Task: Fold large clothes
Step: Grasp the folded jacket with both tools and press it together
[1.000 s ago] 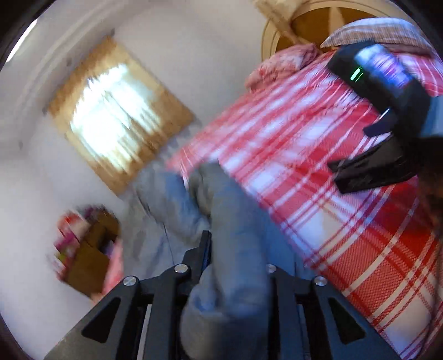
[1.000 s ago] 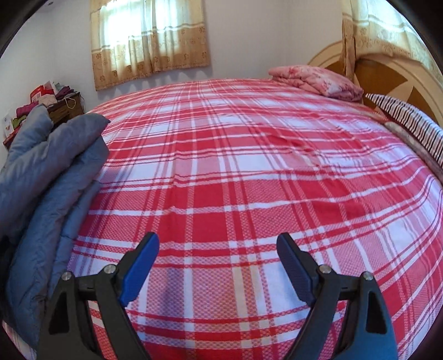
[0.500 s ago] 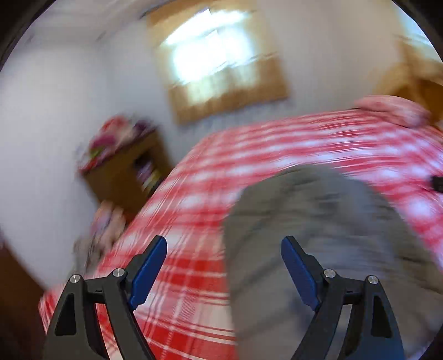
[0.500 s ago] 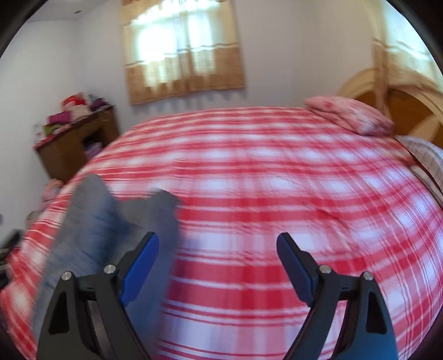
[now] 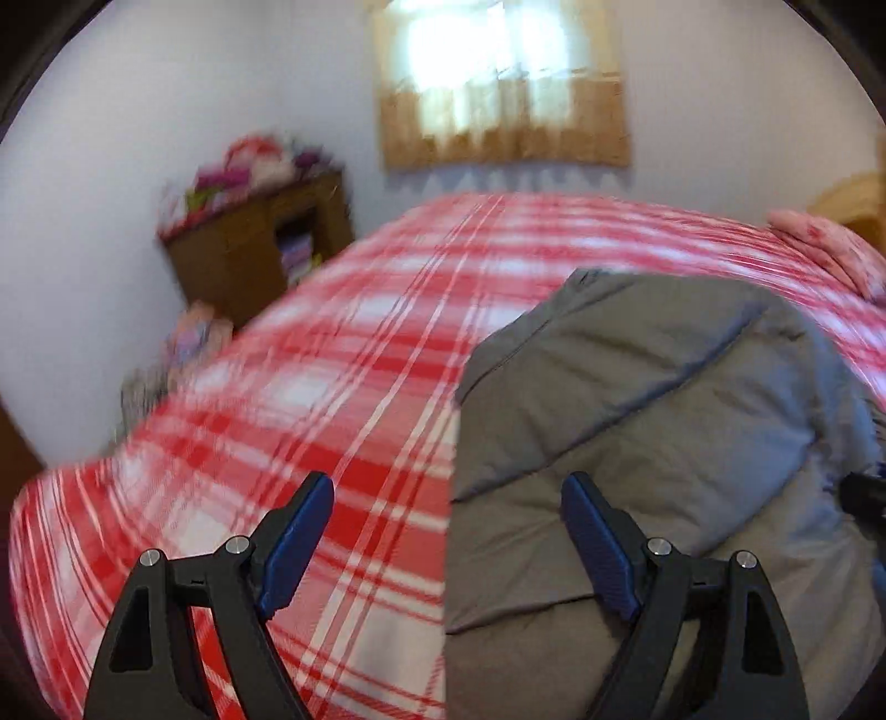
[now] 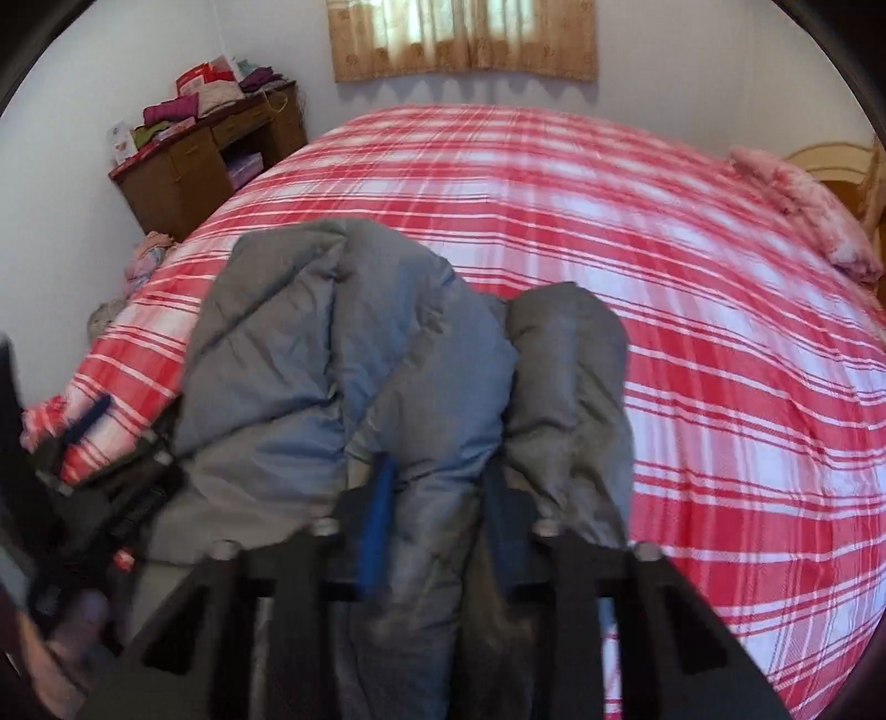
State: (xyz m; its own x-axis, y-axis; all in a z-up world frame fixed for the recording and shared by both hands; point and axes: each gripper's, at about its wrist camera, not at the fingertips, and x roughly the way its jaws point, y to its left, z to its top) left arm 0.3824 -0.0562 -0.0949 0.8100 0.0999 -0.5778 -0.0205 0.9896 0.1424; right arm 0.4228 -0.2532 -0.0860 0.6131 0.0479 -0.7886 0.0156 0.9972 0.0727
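Note:
A grey puffy quilted jacket lies bunched on the near left part of a bed with a red and white plaid cover. My right gripper is shut on a thick fold of the jacket. My left gripper is open and empty; it hovers over the jacket's left edge, one finger over the plaid cover, the other over the jacket. The left gripper also shows in the right wrist view at the jacket's left side.
A brown wooden desk with piled clothes stands left of the bed by the wall. A pink pillow lies at the bed's far right near a wooden headboard. A curtained window is behind the bed.
My left gripper let go of the jacket, opened and swung level over its left edge. The jacket dropped onto the bed. My right gripper moved left and shut on a fold of it.

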